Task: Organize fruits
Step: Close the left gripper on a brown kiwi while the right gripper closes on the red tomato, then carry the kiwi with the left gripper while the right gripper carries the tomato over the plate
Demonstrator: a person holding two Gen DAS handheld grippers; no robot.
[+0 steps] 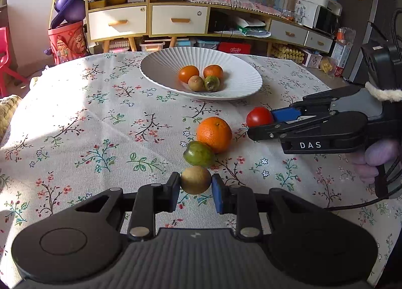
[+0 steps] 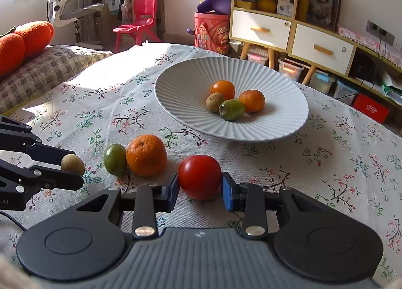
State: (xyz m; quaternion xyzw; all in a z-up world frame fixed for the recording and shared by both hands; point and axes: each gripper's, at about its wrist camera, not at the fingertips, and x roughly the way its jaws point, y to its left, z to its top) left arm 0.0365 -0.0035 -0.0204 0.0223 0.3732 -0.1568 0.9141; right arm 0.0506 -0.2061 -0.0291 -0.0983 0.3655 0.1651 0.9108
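My left gripper (image 1: 196, 188) is shut on a brown kiwi (image 1: 196, 180) just above the floral tablecloth; the kiwi also shows in the right wrist view (image 2: 72, 164). My right gripper (image 2: 200, 188) is shut on a red tomato (image 2: 200, 176), which also shows in the left wrist view (image 1: 259, 117). Between them on the cloth lie an orange (image 1: 214, 134) and a green fruit (image 1: 198, 153), touching each other. A white ribbed plate (image 1: 155, 68) further back holds two oranges, a kiwi and a green fruit.
The table (image 1: 75, 125) carries a floral cloth. A woven cushion (image 2: 45, 68) lies at its left edge. Shelves and drawers (image 1: 150, 20) stand behind the table, and a red child's chair (image 2: 140, 20) stands on the floor.
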